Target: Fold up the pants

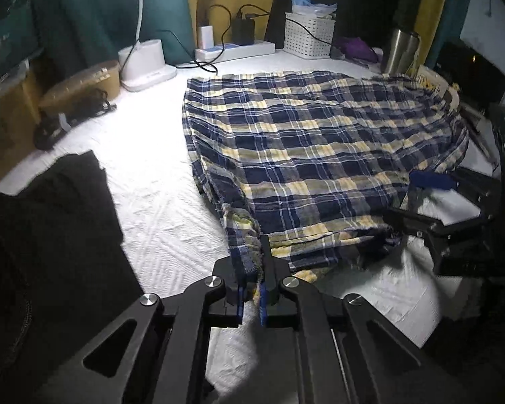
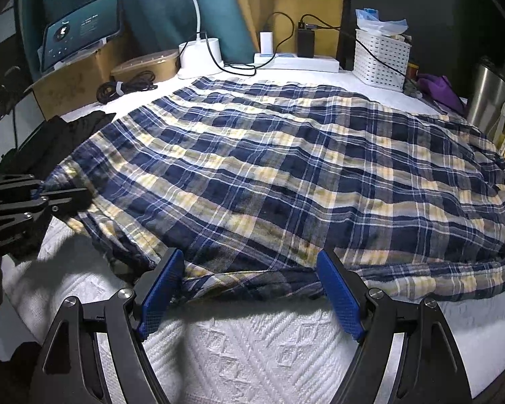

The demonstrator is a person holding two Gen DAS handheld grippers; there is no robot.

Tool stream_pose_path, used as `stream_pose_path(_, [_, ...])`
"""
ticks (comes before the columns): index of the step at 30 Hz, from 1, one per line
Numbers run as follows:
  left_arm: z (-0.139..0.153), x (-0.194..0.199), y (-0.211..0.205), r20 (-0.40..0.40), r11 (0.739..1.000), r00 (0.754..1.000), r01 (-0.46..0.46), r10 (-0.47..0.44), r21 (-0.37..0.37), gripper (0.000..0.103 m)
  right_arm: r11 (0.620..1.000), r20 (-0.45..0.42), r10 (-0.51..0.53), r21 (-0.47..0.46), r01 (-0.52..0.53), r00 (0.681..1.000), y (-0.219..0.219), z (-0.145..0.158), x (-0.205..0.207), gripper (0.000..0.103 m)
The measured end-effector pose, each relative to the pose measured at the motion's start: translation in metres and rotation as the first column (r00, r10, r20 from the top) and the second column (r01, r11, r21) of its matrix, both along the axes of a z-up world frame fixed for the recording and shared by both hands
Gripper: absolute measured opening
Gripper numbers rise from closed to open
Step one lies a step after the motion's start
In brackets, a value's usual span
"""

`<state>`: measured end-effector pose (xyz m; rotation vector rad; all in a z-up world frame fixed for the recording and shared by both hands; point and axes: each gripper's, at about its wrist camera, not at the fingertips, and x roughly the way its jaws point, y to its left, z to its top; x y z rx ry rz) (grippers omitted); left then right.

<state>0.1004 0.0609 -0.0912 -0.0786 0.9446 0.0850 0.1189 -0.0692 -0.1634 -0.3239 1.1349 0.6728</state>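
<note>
The left claw (image 1: 250, 269) is clenched on a bunched corner of the pants (image 1: 313, 141), the cloth pinched between its pads at the near left edge. The right claw (image 2: 249, 269) stands released, its blue pads (image 2: 161, 289) wide apart and straddling the near hem, with cloth lying between them but not pressed.

The plaid pants lie spread across the white surface (image 2: 252, 346), mostly flat, with layers stacked at the near edge and the right end crumpled near a steel cup (image 2: 488, 97). A dark garment (image 1: 60, 208) sits just left of them. Behind stand a lamp base (image 1: 144, 64), a power strip (image 1: 235, 50) and a white basket (image 1: 308, 35).

By my reading the folding is at an early stage: the pants appear laid leg over leg, one corner is gripped, and the right claw has yet to close before any lengthwise fold can be carried over.
</note>
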Motion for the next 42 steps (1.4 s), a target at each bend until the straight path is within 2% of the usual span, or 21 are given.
stream_pose_path(3, [-0.013,0.005,0.001,-0.045,1.000,0.999,-0.011,0.011,-0.001,0.006,1.000,-0.002,0.007,-0.004,-0.007,1.000,0.001,-0.002,0.001,0.082])
stream_pose_path(6, [-0.011,0.005,0.003,-0.043,0.999,0.999,-0.031,0.030,-0.009,0.007,1.000,-0.009,0.017,-0.004,-0.017,1.000,0.000,-0.002,0.002,0.082])
stream_pose_path(10, [-0.010,0.002,0.016,-0.070,0.996,0.994,-0.085,0.082,-0.038,0.014,1.000,-0.015,0.025,0.003,-0.025,1.000,-0.002,-0.001,0.003,0.082])
stream_pose_path(12, [-0.007,0.001,0.025,-0.084,0.991,0.990,-0.116,0.111,-0.059,0.022,1.000,-0.019,0.027,0.008,-0.027,0.999,-0.003,-0.001,0.004,0.082])
stream_pose_path(13, [-0.004,-0.001,0.031,-0.083,0.988,0.988,-0.136,0.130,-0.068,0.026,1.000,-0.023,0.027,0.012,-0.027,0.999,-0.004,0.000,0.004,0.082])
stream_pose_path(19, [0.024,-0.003,0.055,-0.015,0.971,0.972,-0.233,0.233,-0.046,0.027,1.000,-0.016,-0.004,0.030,0.004,1.000,-0.016,0.009,0.014,0.082])
stream_pose_path(21, [0.034,0.003,0.057,0.002,0.972,0.972,-0.233,0.233,-0.035,0.027,0.999,-0.007,-0.022,0.042,0.023,1.000,-0.022,0.014,0.021,0.082])
stream_pose_path(27, [0.041,0.045,0.047,0.020,0.984,0.984,-0.175,0.176,-0.025,0.028,0.994,0.061,-0.092,0.063,0.088,0.994,-0.044,0.031,0.059,0.082])
stream_pose_path(33, [0.040,0.111,0.012,0.017,0.999,1.000,0.002,-0.001,-0.038,0.028,0.990,0.109,-0.137,0.044,0.133,0.985,-0.054,0.028,0.113,0.082])
stream_pose_path(36, [0.037,0.140,-0.001,0.011,0.997,0.997,0.070,-0.070,-0.038,0.028,0.989,0.118,-0.142,0.043,0.138,0.983,-0.052,0.026,0.137,0.068])
stream_pose_path(42, [0.030,0.201,-0.016,-0.001,0.982,0.987,0.161,-0.161,-0.097,0.028,0.988,0.104,-0.156,0.026,0.155,0.982,-0.044,0.013,0.185,0.063])
